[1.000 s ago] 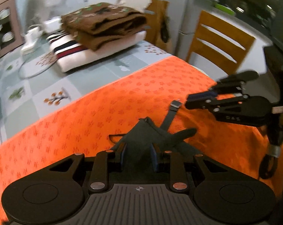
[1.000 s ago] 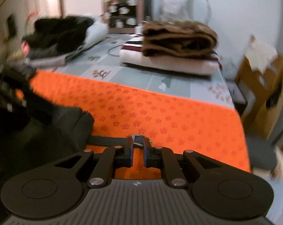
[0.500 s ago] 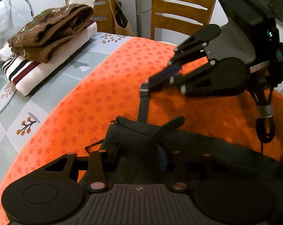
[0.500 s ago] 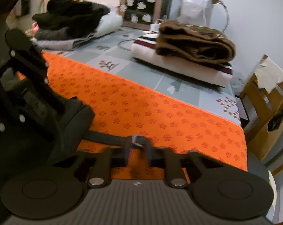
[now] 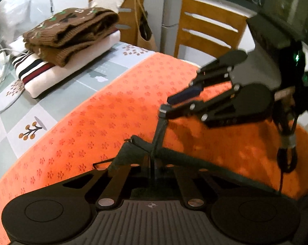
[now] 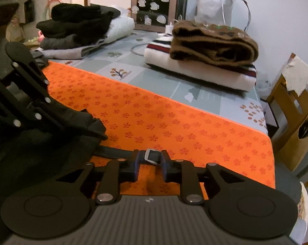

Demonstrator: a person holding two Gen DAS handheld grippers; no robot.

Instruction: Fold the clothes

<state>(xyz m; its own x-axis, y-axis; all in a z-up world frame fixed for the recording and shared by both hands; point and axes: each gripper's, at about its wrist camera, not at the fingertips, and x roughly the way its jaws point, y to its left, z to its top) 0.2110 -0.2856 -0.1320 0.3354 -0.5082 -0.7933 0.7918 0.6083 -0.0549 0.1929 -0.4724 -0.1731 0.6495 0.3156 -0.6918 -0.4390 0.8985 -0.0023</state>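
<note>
A dark garment (image 5: 133, 153) with a strap (image 5: 161, 130) and a metal buckle (image 6: 151, 156) lies on the orange flower-print mat (image 5: 105, 122). At the bottom of the left wrist view, my left gripper (image 5: 152, 163) is shut on a bunched fold of the dark fabric. My right gripper (image 6: 150, 168) is shut on the buckle end of the strap. From the left wrist view, the right gripper (image 5: 165, 107) holds the strap taut above the mat. In the right wrist view, the left gripper (image 6: 92, 130) is buried in the fabric (image 6: 41, 153) at the left.
Folded brown knit (image 5: 72, 32) sits on a white striped folded piece (image 6: 198, 71) behind the mat. Black and grey folded clothes (image 6: 76, 26) lie at the far left. A wooden chair (image 5: 211, 32) and paper bag (image 5: 137, 20) stand past the table edge. A cable (image 5: 3, 102) lies on the tablecloth.
The right gripper has lifted the buckle end off the mat, and the strap now runs taut up from the garment. The left gripper keeps its hold on the fabric.
</note>
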